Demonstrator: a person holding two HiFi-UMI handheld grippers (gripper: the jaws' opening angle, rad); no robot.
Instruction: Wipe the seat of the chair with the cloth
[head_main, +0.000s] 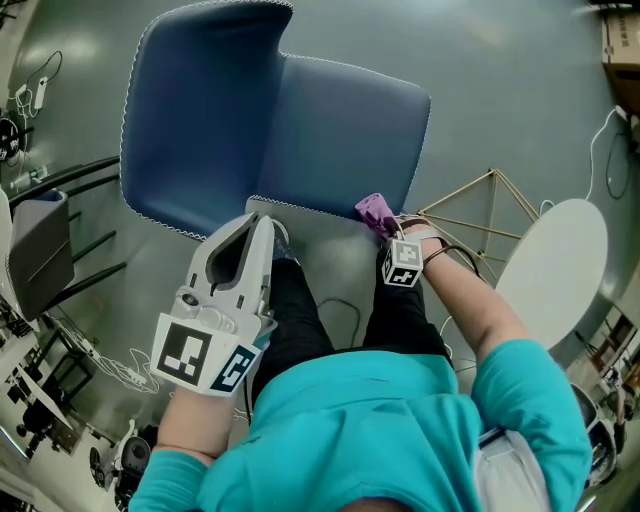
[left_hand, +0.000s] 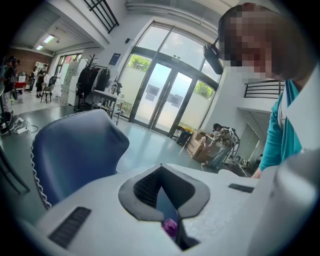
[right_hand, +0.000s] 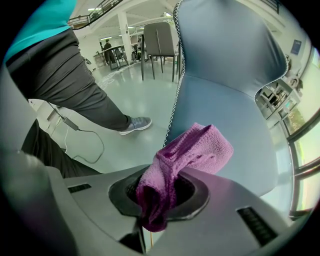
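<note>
A blue padded chair stands in front of me, its seat (head_main: 345, 140) to the right of its backrest (head_main: 200, 110). My right gripper (head_main: 385, 232) is at the seat's near edge, shut on a purple cloth (head_main: 374, 211). In the right gripper view the cloth (right_hand: 192, 150) bunches out of the jaws of the right gripper (right_hand: 160, 195) and hangs just over the seat (right_hand: 235, 120). My left gripper (head_main: 262, 222) is held off the chair near its front left edge, jaws together with nothing in them. The left gripper view shows the left gripper (left_hand: 167, 195), the backrest (left_hand: 75, 155) and a bit of cloth (left_hand: 170, 227).
A white round table (head_main: 550, 270) on a thin wooden frame (head_main: 480, 205) stands right of the chair. A grey chair (head_main: 35, 250) and floor cables (head_main: 110, 365) lie at the left. My dark-trousered legs (head_main: 300, 320) are close to the seat's front.
</note>
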